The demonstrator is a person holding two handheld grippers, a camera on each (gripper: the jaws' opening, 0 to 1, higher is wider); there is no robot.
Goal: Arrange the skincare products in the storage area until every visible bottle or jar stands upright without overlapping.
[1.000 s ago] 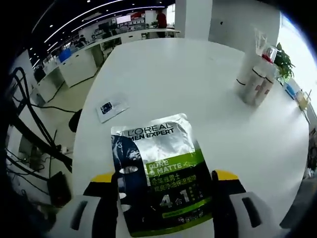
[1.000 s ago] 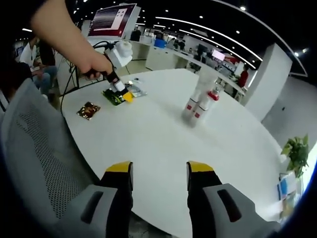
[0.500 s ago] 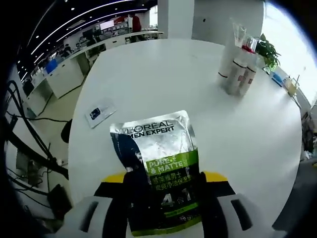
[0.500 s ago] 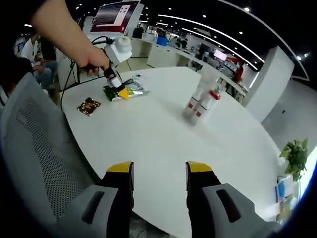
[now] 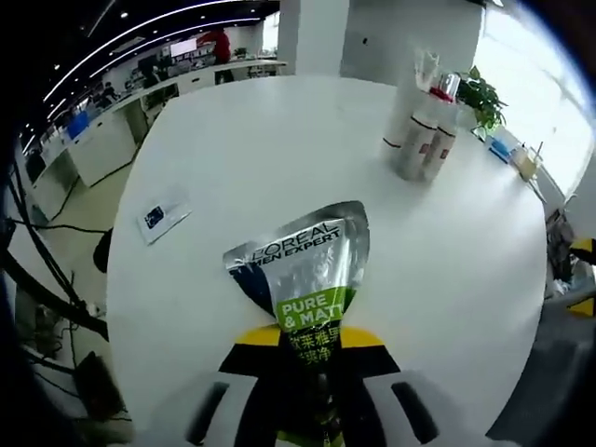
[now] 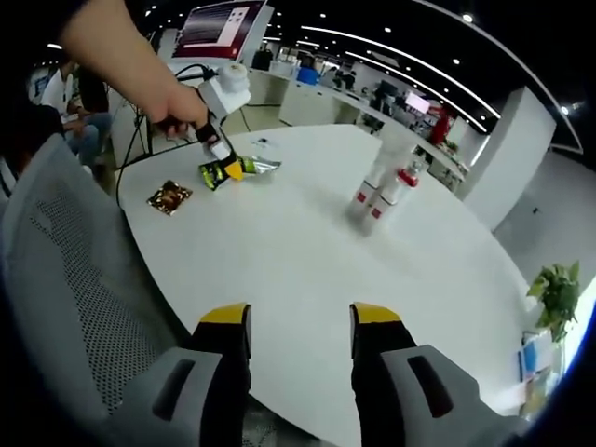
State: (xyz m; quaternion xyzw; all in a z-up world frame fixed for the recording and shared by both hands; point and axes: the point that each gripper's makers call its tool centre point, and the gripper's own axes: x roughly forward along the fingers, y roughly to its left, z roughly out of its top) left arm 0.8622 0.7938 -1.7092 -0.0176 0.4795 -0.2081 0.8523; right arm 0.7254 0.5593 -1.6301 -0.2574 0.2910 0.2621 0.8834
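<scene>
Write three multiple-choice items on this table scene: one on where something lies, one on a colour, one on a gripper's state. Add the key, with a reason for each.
1. Where do the upright bottles stand relative to the silver sachet?
A. under it
B. farther across the white table
C. on the chair

2. What colour is the band reading PURE & MATTE on the sachet?
A. green
B. red
C. blue

3. What is the left gripper doing?
A. hanging open
B. gripping a bottle
C. pinching the sachet

Key:
1 B, the bottles stand apart near the table's far edge.
2 A, white letters lie on green.
3 C, both jaws close on the sachet's lower end; the right gripper is open.
</scene>
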